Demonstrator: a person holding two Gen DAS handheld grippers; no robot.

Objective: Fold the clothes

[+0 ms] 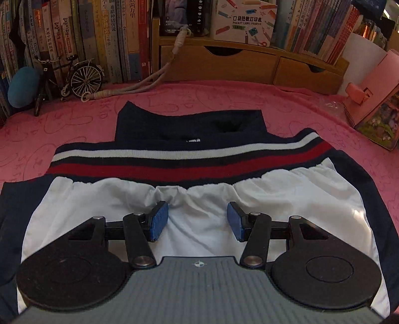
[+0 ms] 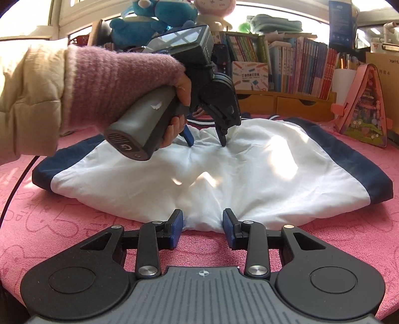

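Observation:
A white and navy garment with a red, white and navy striped band lies flat on the pink cloth. My left gripper stands open, tilted down over the white panel just below the band. In the right wrist view a hand in a pink fuzzy cuff holds the left gripper, and both its fingertips touch the white fabric. My right gripper sits at the garment's near edge, shut on a gathered bulge of white fabric, with creases running towards its pads.
Rows of books and a wooden drawer unit line the back. A model bicycle, a blue cushion and a looped cord sit at back left. A pink house-shaped box stands at right. Plush toys sit behind.

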